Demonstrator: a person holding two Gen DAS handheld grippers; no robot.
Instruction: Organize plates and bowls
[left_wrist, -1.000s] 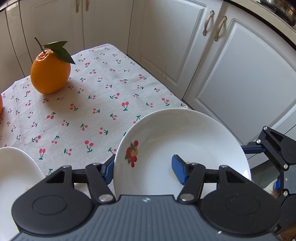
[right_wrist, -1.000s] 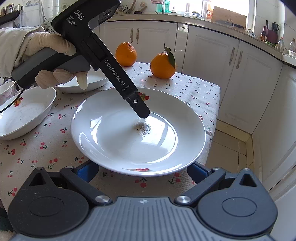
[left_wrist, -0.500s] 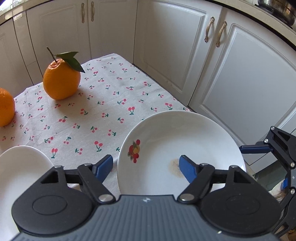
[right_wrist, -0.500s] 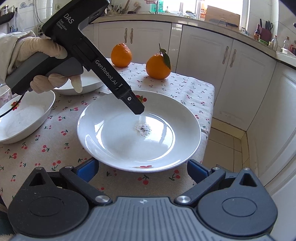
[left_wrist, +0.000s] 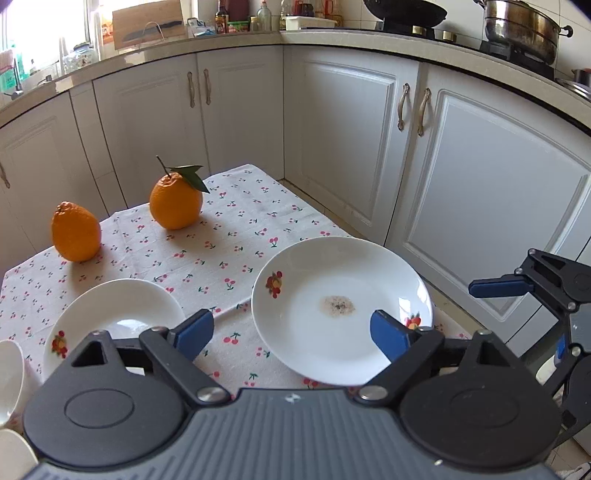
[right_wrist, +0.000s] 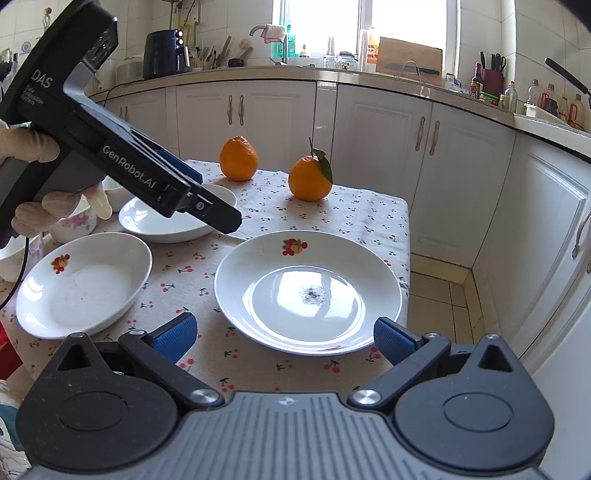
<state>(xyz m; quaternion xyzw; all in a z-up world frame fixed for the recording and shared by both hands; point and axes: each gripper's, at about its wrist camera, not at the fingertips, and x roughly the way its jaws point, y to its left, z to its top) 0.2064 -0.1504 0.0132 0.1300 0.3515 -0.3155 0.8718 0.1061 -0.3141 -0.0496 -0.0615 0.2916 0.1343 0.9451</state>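
A large white plate (right_wrist: 308, 291) with a fruit print and a dark smudge at its centre lies on the cherry-print tablecloth near the table's right edge; it also shows in the left wrist view (left_wrist: 341, 308). My left gripper (left_wrist: 291, 332) is open and empty, above the plate's near rim. My right gripper (right_wrist: 284, 338) is open and empty, just short of the plate. A white bowl (right_wrist: 85, 284) sits to the plate's left, and a second white dish (right_wrist: 177, 218) lies behind it, partly hidden by the left gripper's body (right_wrist: 110, 155). A small plate (left_wrist: 114, 314) shows in the left wrist view.
Two oranges (right_wrist: 238, 158) (right_wrist: 309, 179) stand at the back of the table. A floral cup (right_wrist: 74, 221) and other white cups sit at the far left. White cabinets (right_wrist: 461, 192) and tiled floor (right_wrist: 439, 295) lie past the table's right edge.
My left gripper has lifted up and back off the large plate's centre, leaving the plate on the table. My right gripper has drawn back slightly.
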